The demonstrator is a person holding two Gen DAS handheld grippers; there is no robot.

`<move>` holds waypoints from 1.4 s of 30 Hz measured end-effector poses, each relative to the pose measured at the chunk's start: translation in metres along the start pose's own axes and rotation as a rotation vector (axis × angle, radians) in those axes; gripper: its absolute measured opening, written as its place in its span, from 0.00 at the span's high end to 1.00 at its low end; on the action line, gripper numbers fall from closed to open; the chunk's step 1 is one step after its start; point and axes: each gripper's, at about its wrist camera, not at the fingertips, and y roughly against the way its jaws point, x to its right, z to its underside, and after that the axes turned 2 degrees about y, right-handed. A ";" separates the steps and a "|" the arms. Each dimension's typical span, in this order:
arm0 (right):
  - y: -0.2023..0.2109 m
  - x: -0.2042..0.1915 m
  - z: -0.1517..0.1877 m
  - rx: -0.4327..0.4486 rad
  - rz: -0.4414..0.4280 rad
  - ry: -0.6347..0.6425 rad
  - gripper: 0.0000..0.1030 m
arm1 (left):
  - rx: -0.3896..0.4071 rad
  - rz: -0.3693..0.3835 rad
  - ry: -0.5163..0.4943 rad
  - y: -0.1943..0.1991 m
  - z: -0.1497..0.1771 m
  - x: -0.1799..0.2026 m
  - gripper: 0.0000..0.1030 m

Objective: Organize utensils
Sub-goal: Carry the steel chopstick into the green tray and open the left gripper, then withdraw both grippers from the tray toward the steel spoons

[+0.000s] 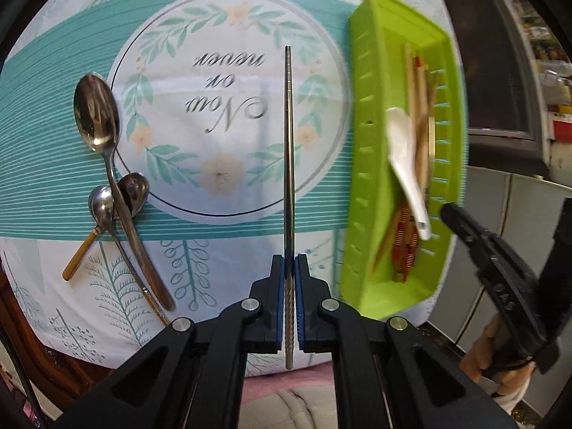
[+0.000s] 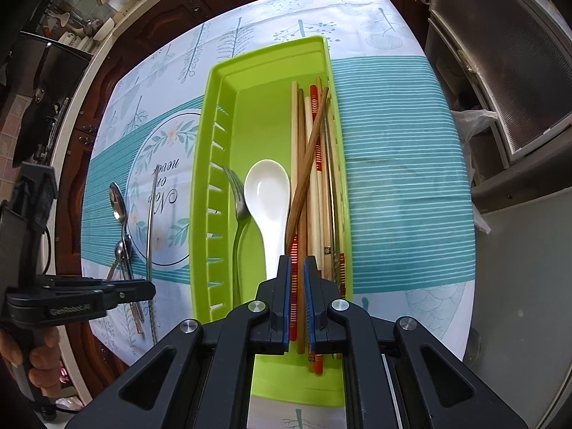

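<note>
A kitchen setting is showing dark wooden cabinets along one side and a grey appliance on the other. The surface [image 2: 393, 164] is wearing a white and teal tablecloth printed with leaves and a round floral emblem.

A green utensil tray [image 2: 205, 178] is lying lengthwise on the cloth. Inside it, a bundle of wooden and red-banded chopsticks [image 2: 314, 164] is lying along the right wall, with one darker stick crossing the others diagonally. A white ceramic soup spoon [image 2: 266, 193] is resting in the middle of the tray, bowl toward the far end, and a metal fork [image 2: 237, 207] is lying just beside it on the left, tines far.

The left tool [image 1: 289, 268] is pinching a metal chopstick [image 1: 289, 143] between its blue pads; the stick is running straight away from the tool over the floral emblem, with its ridged end protruding back between the fingers. To the left of the emblem, a large metal spoon [image 1: 95, 114] is lying across two smaller spoons [image 1: 102, 202], one of which has a golden handle.

The right tool [image 2: 296, 264] is hovering over the near end of the tray, jaws pressed nearly together around a red-banded chopstick of the bundle. In the left wrist view, the right tool's tip is sitting at the tray's right wall. A hand [image 2: 39, 361] is gripping the left tool's handle.
</note>
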 end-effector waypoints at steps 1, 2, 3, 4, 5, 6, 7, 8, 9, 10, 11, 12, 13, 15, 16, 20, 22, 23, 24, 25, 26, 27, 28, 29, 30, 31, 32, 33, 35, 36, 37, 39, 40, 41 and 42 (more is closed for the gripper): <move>0.002 -0.001 0.002 0.003 -0.002 0.003 0.94 | 0.008 0.014 -0.010 0.008 0.001 0.004 0.98; 0.005 -0.002 0.003 0.006 -0.004 0.006 0.94 | 0.018 0.029 -0.024 0.018 0.000 0.009 0.98; 0.007 -0.002 0.005 0.009 -0.005 0.007 0.94 | 0.027 0.046 -0.035 0.027 -0.001 0.014 0.97; 0.009 -0.002 0.007 0.011 -0.006 0.007 0.94 | 0.037 0.064 -0.048 0.032 -0.001 0.021 0.97; 0.011 -0.001 0.008 0.013 -0.008 0.006 0.94 | 0.046 0.078 -0.064 0.033 0.002 0.030 0.97; 0.014 -0.001 0.009 0.014 -0.010 0.004 0.94 | 0.054 0.090 -0.077 0.032 0.000 0.042 0.97; 0.016 0.000 0.011 0.017 -0.012 0.000 0.94 | 0.062 0.111 -0.093 0.034 -0.002 0.052 0.97; 0.019 0.002 0.013 0.019 -0.013 -0.003 0.94 | 0.064 0.119 -0.105 0.035 -0.009 0.063 0.97; 0.022 0.004 0.015 0.021 -0.014 -0.008 0.94 | 0.067 0.127 -0.119 0.033 -0.014 0.074 0.97; 0.024 0.006 0.017 0.022 -0.015 -0.013 0.94 | 0.070 0.135 -0.127 0.032 -0.018 0.086 0.97; 0.026 0.008 0.019 0.022 -0.016 -0.019 0.94 | 0.069 0.139 -0.129 0.028 -0.022 0.094 0.97; 0.028 0.011 0.021 0.022 -0.016 -0.022 0.94 | 0.066 0.142 -0.129 0.023 -0.024 0.100 0.97; 0.029 0.012 0.023 0.022 -0.013 -0.025 0.94 | 0.068 0.141 -0.130 0.017 -0.029 0.106 0.97; 0.031 0.014 0.029 0.020 -0.008 -0.028 0.94 | 0.074 0.128 -0.133 -0.001 -0.039 0.117 0.97; 0.032 0.015 0.031 0.018 -0.005 -0.029 0.94 | 0.081 0.124 -0.130 -0.007 -0.042 0.120 0.97; 0.031 0.018 0.042 0.004 -0.005 -0.036 0.94 | 0.079 0.108 -0.119 -0.040 -0.059 0.129 0.83; 0.031 0.019 0.047 -0.004 -0.006 -0.039 0.94 | 0.081 0.099 -0.126 -0.042 -0.059 0.129 0.59; 0.030 0.019 0.049 -0.006 -0.007 -0.040 0.94 | 0.091 0.092 -0.130 -0.042 -0.057 0.130 0.52; 0.031 0.019 0.051 -0.008 -0.006 -0.039 0.94 | 0.097 0.084 -0.135 -0.043 -0.056 0.134 0.51; 0.030 0.019 0.051 -0.010 -0.006 -0.037 0.94 | 0.097 0.080 -0.141 -0.044 -0.054 0.135 0.51; 0.030 0.018 0.051 -0.014 -0.006 -0.034 0.94 | 0.095 0.080 -0.143 -0.042 -0.051 0.133 0.51; 0.030 0.017 0.052 -0.016 -0.007 -0.030 0.94 | 0.096 0.079 -0.144 -0.036 -0.046 0.127 0.51; 0.030 0.015 0.051 -0.018 -0.007 -0.024 0.94 | 0.099 0.074 -0.148 -0.033 -0.043 0.124 0.51; 0.029 0.013 0.048 -0.020 -0.007 -0.018 0.94 | 0.103 0.068 -0.152 -0.029 -0.040 0.120 0.51; 0.029 0.010 0.048 -0.022 -0.007 -0.010 0.94 | 0.109 0.062 -0.157 -0.026 -0.037 0.117 0.51; 0.028 0.007 0.047 -0.025 -0.008 -0.002 0.94 | 0.116 0.055 -0.158 -0.022 -0.033 0.112 0.51; 0.028 0.002 0.046 -0.027 -0.011 0.011 0.94 | 0.123 0.048 -0.157 -0.018 -0.030 0.107 0.49; 0.028 -0.002 0.045 -0.028 -0.013 0.020 0.94 | 0.136 0.037 -0.155 -0.012 -0.025 0.100 0.44; 0.027 -0.014 0.041 -0.035 -0.021 0.042 0.94 | 0.169 0.010 -0.144 0.002 -0.015 0.083 0.41; 0.027 -0.020 0.041 -0.038 -0.027 0.054 0.94 | 0.187 -0.005 -0.139 0.007 -0.011 0.075 0.41; 0.027 -0.025 0.039 -0.042 -0.034 0.065 0.93 | 0.203 -0.022 -0.131 0.013 -0.008 0.067 0.41; 0.026 -0.039 0.037 -0.050 -0.045 0.096 0.93 | 0.239 -0.059 -0.108 0.023 -0.001 0.047 0.39; 0.024 -0.047 0.037 -0.054 -0.050 0.109 0.93 | 0.255 -0.077 -0.095 0.028 0.002 0.036 0.39; 0.024 -0.057 0.035 -0.059 -0.058 0.126 0.93 | 0.269 -0.092 -0.082 0.033 0.005 0.025 0.38; 0.024 -0.065 0.034 -0.062 -0.066 0.138 0.93 | 0.280 -0.105 -0.072 0.037 0.008 0.016 0.37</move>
